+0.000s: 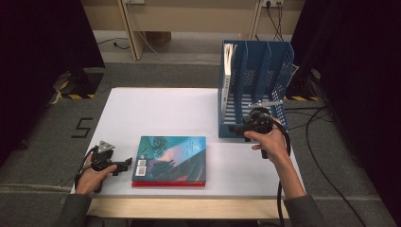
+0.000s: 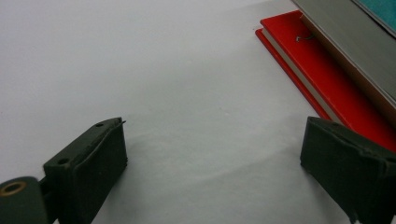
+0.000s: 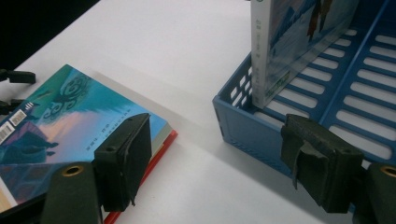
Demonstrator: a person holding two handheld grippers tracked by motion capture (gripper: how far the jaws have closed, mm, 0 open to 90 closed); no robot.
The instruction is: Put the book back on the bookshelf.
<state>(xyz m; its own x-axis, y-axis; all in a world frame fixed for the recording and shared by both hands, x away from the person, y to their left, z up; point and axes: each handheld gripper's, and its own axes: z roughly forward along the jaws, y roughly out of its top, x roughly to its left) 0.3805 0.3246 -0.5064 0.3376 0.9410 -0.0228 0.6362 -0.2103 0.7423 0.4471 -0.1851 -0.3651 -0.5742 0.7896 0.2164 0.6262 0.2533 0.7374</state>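
Two stacked books lie flat near the front of the white tabletop [image 1: 142, 109], both tools released.

The teal book [image 1: 171, 158] rests on the red book [image 1: 168, 183]. The left tool [image 1: 124, 164] sits just left of them, jaws spread and empty. The right tool [image 1: 235, 127] hovers, jaws apart, at the near edge of the blue file rack [image 1: 255, 85], where another book [image 1: 229, 75] stands upright in the leftmost slot.

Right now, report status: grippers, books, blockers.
Left gripper open, empty, beside stacked books. Right gripper open, empty, at blue rack front. One book upright in rack's left slot. Nothing blocking.
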